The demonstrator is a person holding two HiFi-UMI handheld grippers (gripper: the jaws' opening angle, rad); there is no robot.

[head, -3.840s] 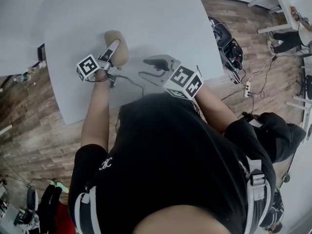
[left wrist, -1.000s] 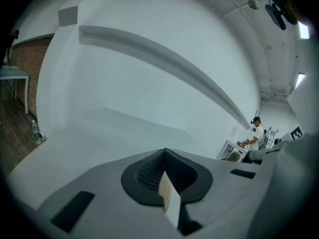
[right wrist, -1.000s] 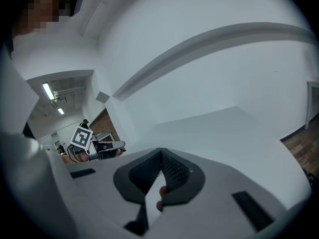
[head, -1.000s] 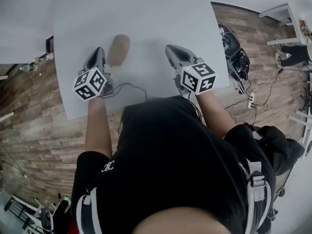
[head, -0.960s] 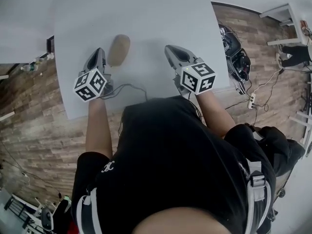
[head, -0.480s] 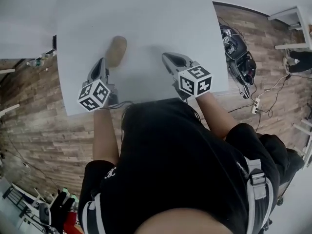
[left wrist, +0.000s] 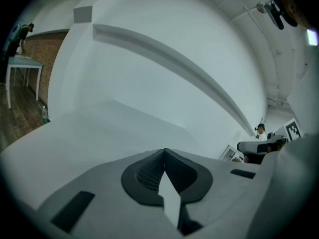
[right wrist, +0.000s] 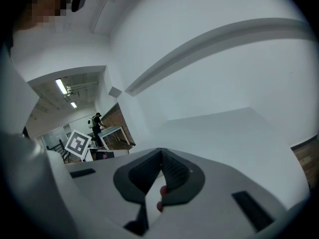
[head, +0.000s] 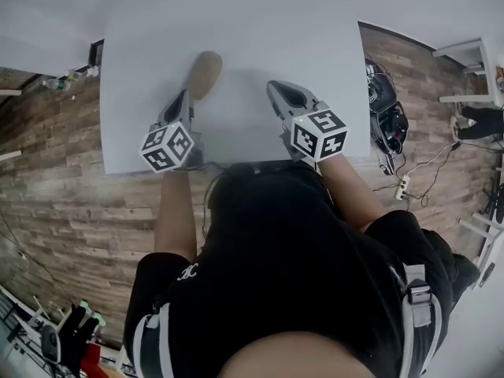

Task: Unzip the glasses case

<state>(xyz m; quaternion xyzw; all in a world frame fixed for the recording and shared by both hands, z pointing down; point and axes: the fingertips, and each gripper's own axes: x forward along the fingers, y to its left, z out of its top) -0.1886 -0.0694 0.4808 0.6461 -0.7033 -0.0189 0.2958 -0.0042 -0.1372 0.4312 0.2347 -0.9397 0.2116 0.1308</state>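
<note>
The tan oval glasses case (head: pixel 203 73) lies on the white table (head: pixel 260 30), left of the middle. My left gripper (head: pixel 183 94) sits just short of the case's near end and a little to its left, shut and empty, apart from the case. My right gripper (head: pixel 273 86) rests further right, also shut with nothing in it. In the left gripper view the jaws of the left gripper (left wrist: pixel 164 151) meet over bare table. In the right gripper view the right gripper (right wrist: pixel 160 151) does the same. The case shows in neither gripper view.
The table's near edge (head: pixel 236 164) runs just behind both marker cubes. Wooden floor surrounds the table. Black gear and cables (head: pixel 386 109) lie on the floor to the right, with a white side table (head: pixel 465 53) beyond. A white wall rises behind the table.
A few seconds ago the left gripper lay on the case; now it is off it. Over the last second it drew back toward the near edge. The right gripper stayed put.
</note>
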